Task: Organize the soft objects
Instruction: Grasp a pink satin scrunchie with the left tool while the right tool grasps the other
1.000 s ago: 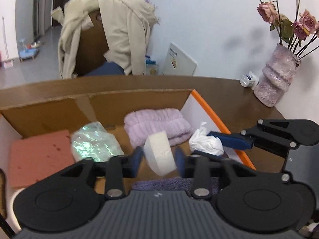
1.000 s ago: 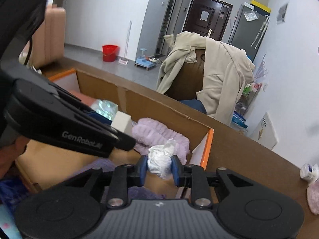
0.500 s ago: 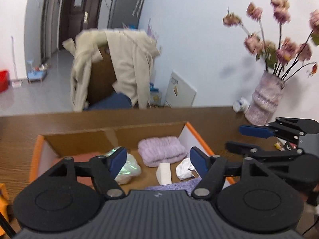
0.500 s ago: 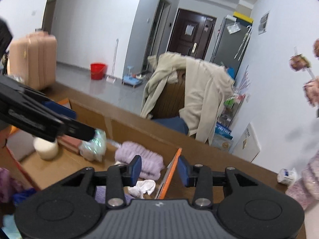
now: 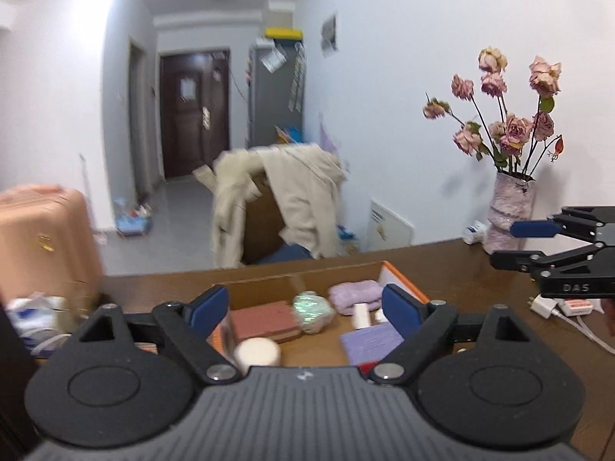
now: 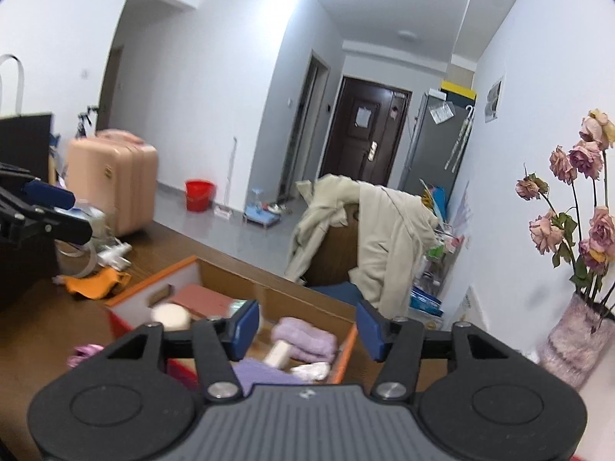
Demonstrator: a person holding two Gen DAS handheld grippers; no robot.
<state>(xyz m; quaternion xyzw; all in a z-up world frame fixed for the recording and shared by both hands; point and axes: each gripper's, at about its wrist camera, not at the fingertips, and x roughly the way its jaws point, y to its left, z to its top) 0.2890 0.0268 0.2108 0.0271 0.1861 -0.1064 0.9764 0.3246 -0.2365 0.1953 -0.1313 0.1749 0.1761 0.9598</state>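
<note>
An open cardboard box [image 5: 401,274] with orange edges sits on the brown table. Inside lie a lilac folded towel [image 5: 355,295], a red-brown sponge block [image 5: 265,320], an iridescent bundle [image 5: 312,307], a white foam piece [image 5: 361,314], a white round pad [image 5: 256,351] and a purple cloth [image 5: 371,344]. My left gripper [image 5: 305,305] hovers above and back from the box, jaws opening, nothing between them. My right gripper [image 6: 307,326] is also raised, jaws opening and empty. In its view the box [image 6: 153,282] holds the towel [image 6: 305,340], foam piece [image 6: 278,352] and crumpled white tissue [image 6: 313,370].
A vase of dried pink roses [image 5: 509,211] stands at the table's right rear by a small white bottle [image 5: 473,226]. White plug and cable [image 5: 553,307] lie right. An orange cloth [image 6: 96,282] and clutter lie left of the box. A coat-draped chair [image 5: 284,211] and pink suitcase [image 6: 115,180] stand beyond.
Both grippers let go of their items, the left the white foam piece and the right the white tissue, opened wider, and pulled up and back from the box.
</note>
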